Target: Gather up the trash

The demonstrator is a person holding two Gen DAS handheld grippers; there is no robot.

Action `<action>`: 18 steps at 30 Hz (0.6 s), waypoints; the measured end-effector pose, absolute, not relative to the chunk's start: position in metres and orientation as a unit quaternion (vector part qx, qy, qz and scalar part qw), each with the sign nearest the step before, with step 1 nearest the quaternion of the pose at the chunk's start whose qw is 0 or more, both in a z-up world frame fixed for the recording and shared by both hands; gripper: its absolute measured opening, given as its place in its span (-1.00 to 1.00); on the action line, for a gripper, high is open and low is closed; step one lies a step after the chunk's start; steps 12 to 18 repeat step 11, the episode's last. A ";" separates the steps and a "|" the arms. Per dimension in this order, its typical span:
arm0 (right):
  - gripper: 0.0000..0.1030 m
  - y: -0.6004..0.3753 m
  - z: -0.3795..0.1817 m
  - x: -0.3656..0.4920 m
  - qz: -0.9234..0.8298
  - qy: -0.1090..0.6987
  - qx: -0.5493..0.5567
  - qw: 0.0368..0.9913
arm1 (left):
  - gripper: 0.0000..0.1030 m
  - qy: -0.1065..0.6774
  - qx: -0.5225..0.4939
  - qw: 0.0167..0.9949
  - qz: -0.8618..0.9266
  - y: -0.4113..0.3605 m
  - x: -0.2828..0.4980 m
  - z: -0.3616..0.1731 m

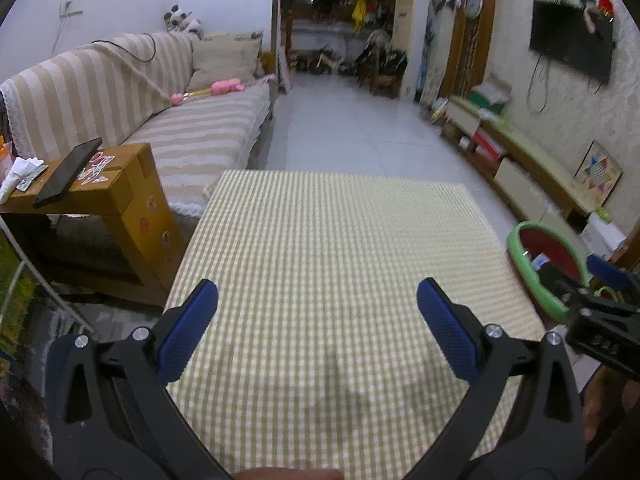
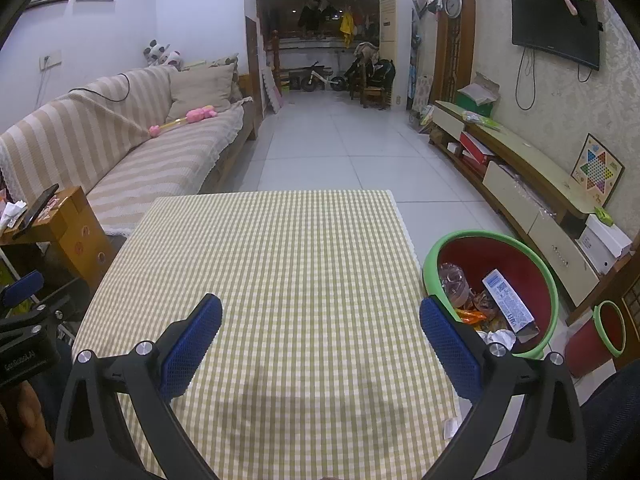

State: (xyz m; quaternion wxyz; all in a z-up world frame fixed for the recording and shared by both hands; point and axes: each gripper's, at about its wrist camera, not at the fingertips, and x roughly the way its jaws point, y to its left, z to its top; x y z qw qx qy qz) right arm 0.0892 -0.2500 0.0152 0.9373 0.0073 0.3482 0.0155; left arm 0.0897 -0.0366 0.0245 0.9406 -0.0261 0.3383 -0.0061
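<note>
- Left gripper (image 1: 318, 322) over the checked tablecloth (image 1: 340, 240), blue pads wide apart, nothing between them.
- Right gripper (image 2: 320, 330) same: fingers spread, empty, above the cloth's near right part.
- Green-rimmed red bin (image 2: 548, 280) on the floor just beside the table's right edge; trash (image 2: 496, 304) inside it: wrappers, crumpled paper, a white printed carton.
- Smaller red bin (image 2: 600, 334) further right.
- Striped sofa (image 2: 120, 152) left, TV (image 2: 556, 28) on the right wall.
</note>
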 end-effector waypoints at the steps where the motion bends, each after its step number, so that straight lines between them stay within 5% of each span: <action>1: 0.86 -0.250 0.015 0.089 0.016 0.349 0.007 0.937 | 0.89 0.337 -0.023 0.941 -0.004 -0.037 0.090 0.024; 18: 0.86 -0.253 0.015 0.090 0.015 0.352 0.009 0.936 | 0.90 0.350 -0.018 0.937 0.001 -0.040 0.092 0.021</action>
